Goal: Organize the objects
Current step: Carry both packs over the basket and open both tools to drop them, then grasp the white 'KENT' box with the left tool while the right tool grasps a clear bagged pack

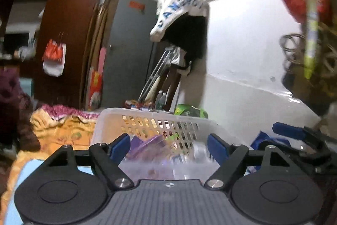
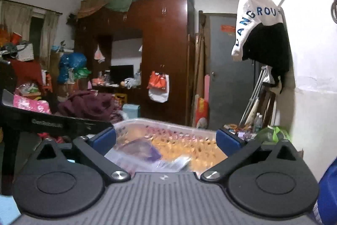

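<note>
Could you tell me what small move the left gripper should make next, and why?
Probably ease the left gripper down toward the purple packet in the white basket. Its jaws stand open and empty just above the basket, so nothing is grasped yet.

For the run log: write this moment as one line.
left gripper: open, empty | right gripper: open, empty | white plastic basket: ahead of both, holds purple bag | phase: approach
</note>
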